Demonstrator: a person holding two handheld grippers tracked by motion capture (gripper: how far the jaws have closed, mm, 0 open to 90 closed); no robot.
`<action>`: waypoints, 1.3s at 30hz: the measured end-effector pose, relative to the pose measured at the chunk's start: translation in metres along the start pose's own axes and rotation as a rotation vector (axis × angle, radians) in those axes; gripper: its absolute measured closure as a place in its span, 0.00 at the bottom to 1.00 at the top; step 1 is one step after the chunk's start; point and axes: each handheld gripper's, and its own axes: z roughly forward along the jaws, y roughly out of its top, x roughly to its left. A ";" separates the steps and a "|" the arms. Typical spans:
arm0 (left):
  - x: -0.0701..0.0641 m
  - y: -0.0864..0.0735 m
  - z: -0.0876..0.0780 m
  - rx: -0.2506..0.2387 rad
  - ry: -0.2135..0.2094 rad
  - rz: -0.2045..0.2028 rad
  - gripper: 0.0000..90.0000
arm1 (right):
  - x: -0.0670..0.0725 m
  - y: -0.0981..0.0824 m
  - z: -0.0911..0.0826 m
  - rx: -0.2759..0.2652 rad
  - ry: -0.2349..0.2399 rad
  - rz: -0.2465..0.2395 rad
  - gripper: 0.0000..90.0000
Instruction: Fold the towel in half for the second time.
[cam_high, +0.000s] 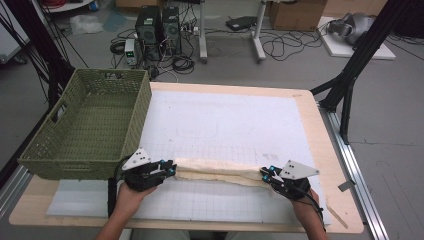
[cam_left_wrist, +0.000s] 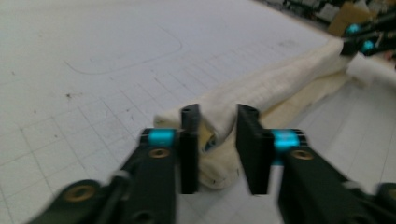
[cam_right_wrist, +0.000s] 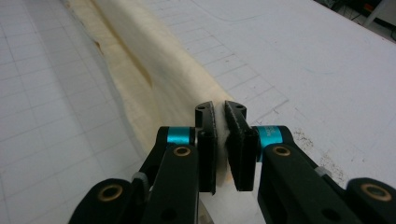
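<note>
While the right gripper (cam_right_wrist: 219, 109) pinches the folded cream towel (cam_high: 215, 170), the left gripper (cam_left_wrist: 218, 114) is letting go, so another fold likely comes next.

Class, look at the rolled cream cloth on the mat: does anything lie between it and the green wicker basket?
Nothing visible does. The rolled cream cloth lies across the white grid mat, with its left end close to the green wicker basket. At that end only the left hand-held gripper sits, its jaws parted around the cloth.
</note>
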 end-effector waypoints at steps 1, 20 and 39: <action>-0.001 0.004 -0.002 -0.031 0.003 -0.010 0.62 | 0.000 0.000 -0.001 0.005 -0.001 0.001 0.93; -0.004 -0.003 0.041 0.102 -0.005 -0.016 0.76 | 0.005 -0.001 -0.004 0.021 0.001 -0.028 0.91; -0.007 -0.008 0.046 0.173 0.015 0.025 0.76 | 0.016 0.034 0.012 -0.061 -0.022 0.236 0.67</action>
